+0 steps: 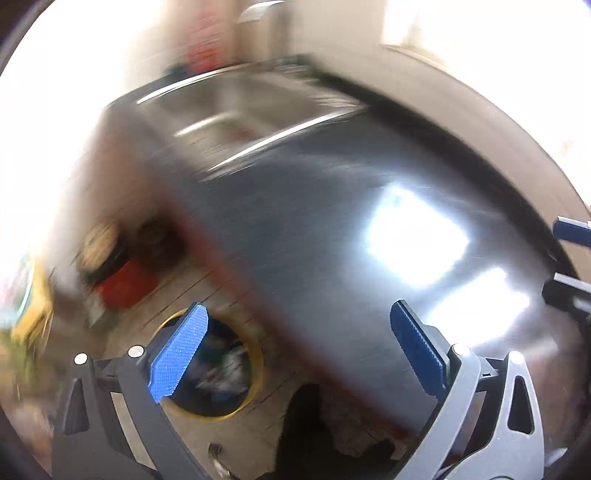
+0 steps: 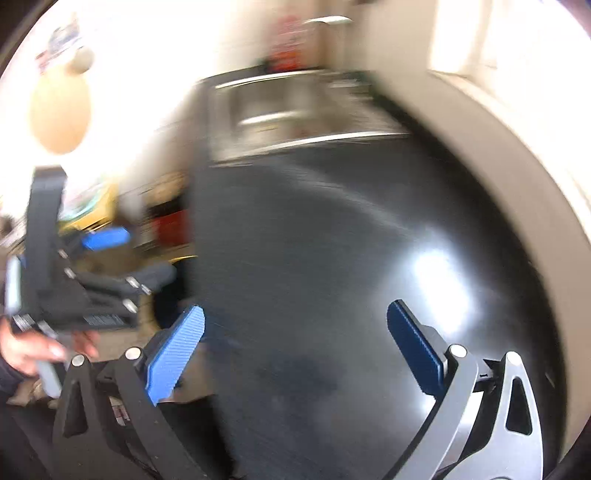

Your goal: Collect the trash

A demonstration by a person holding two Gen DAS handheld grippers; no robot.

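Observation:
Both views are smeared by motion blur. My left gripper point(image 1: 299, 350) is open with nothing between its blue pads point(image 1: 181, 350); it hangs over the edge of a dark countertop point(image 1: 332, 229). Below its left finger, on the floor, stands a round bin with a yellow rim point(image 1: 255, 369) holding crumpled trash point(image 1: 221, 369). My right gripper point(image 2: 295, 350) is also open and empty, above the same black countertop point(image 2: 314, 240). The right wrist view shows the left gripper point(image 2: 85, 291) at the left, held in a person's hand point(image 2: 29, 347). No trash item shows on the counter.
A steel sink point(image 1: 251, 107) is set into the counter's far end, with a faucet point(image 2: 328, 20) behind it. Red and yellow items point(image 1: 125, 288) lie blurred on the wooden floor left of the counter. A pale wall point(image 2: 498, 155) borders the counter on the right.

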